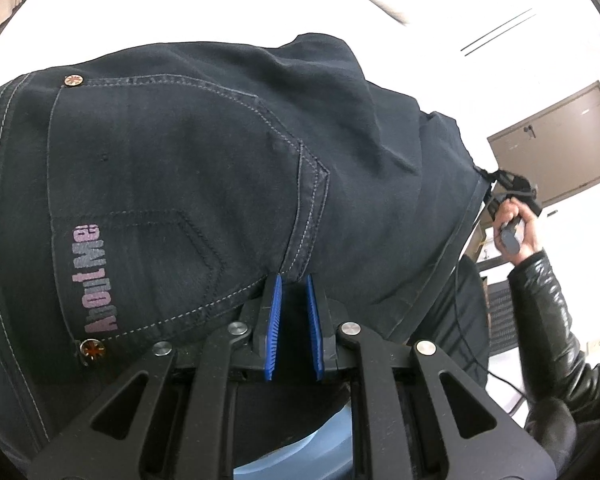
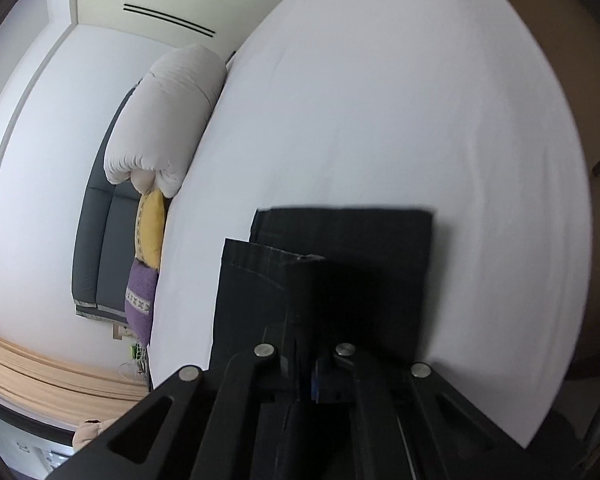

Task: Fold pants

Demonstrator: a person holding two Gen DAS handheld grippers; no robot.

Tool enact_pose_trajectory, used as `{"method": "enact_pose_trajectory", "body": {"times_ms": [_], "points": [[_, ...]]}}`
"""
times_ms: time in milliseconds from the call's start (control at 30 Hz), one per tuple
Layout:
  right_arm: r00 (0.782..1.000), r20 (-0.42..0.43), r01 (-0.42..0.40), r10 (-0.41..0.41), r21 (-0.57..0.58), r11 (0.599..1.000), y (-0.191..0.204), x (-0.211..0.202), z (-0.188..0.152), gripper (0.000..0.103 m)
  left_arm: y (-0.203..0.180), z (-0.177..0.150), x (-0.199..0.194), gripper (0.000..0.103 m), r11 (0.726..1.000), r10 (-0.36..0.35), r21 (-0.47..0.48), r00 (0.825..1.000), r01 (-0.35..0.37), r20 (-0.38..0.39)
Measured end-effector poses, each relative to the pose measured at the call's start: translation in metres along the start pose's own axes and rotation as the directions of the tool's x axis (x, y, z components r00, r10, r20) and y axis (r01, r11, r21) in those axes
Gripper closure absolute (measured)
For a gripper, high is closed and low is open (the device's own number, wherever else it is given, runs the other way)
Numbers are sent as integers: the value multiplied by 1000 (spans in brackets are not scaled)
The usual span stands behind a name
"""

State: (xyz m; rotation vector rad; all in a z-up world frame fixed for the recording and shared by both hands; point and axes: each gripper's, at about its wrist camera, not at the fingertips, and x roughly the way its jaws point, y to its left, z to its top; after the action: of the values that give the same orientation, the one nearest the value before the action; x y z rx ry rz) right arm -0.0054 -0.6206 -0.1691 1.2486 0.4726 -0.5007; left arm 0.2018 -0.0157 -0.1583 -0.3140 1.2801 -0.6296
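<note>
**Pants held up between both hand-held grippers, over the bed**

- Pants point(image 1: 204, 168): dark denim, back pocket with pink lettering and two rivets fills the left wrist view. Fabric hangs right in front of the left hand-held gripper point(image 1: 294, 284), seam running down into the gap between its blue pads point(image 1: 274, 312)
- Left hand-held gripper: fingers only a narrow gap apart, with dark cloth sitting in that gap. Looks clamped on the pants, though the contact at the tips is partly masked by the fold
- Right hand-held gripper point(image 2: 306, 376): fingers drawn nearly together, a strip of denim running through them, only a sliver of blue pad visible. Gripping the pants at a leg edge
- In the right wrist view the leg ends point(image 2: 340, 264) stick out forward beyond the gripper, two layers offset, hems square, above the white bed point(image 2: 420, 100); can't tell whether they touch the sheet
- In the left wrist view the right hand point(image 1: 514, 226) shows at the far edge of the pants, holding the other gripper's handle, black glossy sleeve behind it
- Hidden/unclear: waistband cut off at frame left; fingertips of right gripper buried in dark cloth, leg ends blurred
- Along the bed's edge: rolled white duvet point(image 2: 168, 116), yellow cushion point(image 2: 152, 228), purple cushion point(image 2: 140, 300), against a grey headboard point(image 2: 100, 240)
</note>
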Motion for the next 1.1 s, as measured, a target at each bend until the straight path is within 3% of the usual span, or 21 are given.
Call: {"method": "enact_pose_trajectory", "body": {"times_ms": [133,300,400,567,600,633,700,733,767,1000,1033,1100], "points": [[999,44,3,-5,32,999,-15,-7,11,99,-5,2,2,90,1000,-29,0,1000,29,7],[1000,3,-23,23,24,999,-30,1,13,101,6,2,4,90,996,-72,-46,997,72,16],[998,-8,-67,68,73,995,-38,-5,17,93,13,2,1,90,994,-92,-63,996,93,21],[997,-10,-81,81,52,995,-34,-22,14,62,15,3,0,90,994,-89,-58,996,90,22],[996,-6,-84,84,49,995,-35,-26,15,61,15,3,1,90,995,-88,-55,996,89,21],[997,-4,-73,73,34,997,-34,-28,16,61,14,3,2,90,995,-86,-52,996,87,21],[999,-8,-32,31,-23,999,-29,-28,18,77,15,2,0,90,996,-77,-43,997,78,21],[1000,-10,18,-18,-57,998,-28,-27,19,97,14,1,0,90,997,-73,-39,997,74,21],[998,-17,62,-64,-82,995,-30,-25,22,97,15,0,0,90,997,-69,-36,997,70,22],[999,9,50,-50,-86,995,-39,-27,19,99,23,-6,-6,90,996,-70,-46,997,72,41],[998,10,59,-59,-80,995,-38,-31,19,97,25,-6,-8,90,996,-71,-45,997,73,42],[990,63,134,-128,-100,986,-27,-48,16,83,25,-7,-10,90,997,-69,-42,996,71,50]]}}
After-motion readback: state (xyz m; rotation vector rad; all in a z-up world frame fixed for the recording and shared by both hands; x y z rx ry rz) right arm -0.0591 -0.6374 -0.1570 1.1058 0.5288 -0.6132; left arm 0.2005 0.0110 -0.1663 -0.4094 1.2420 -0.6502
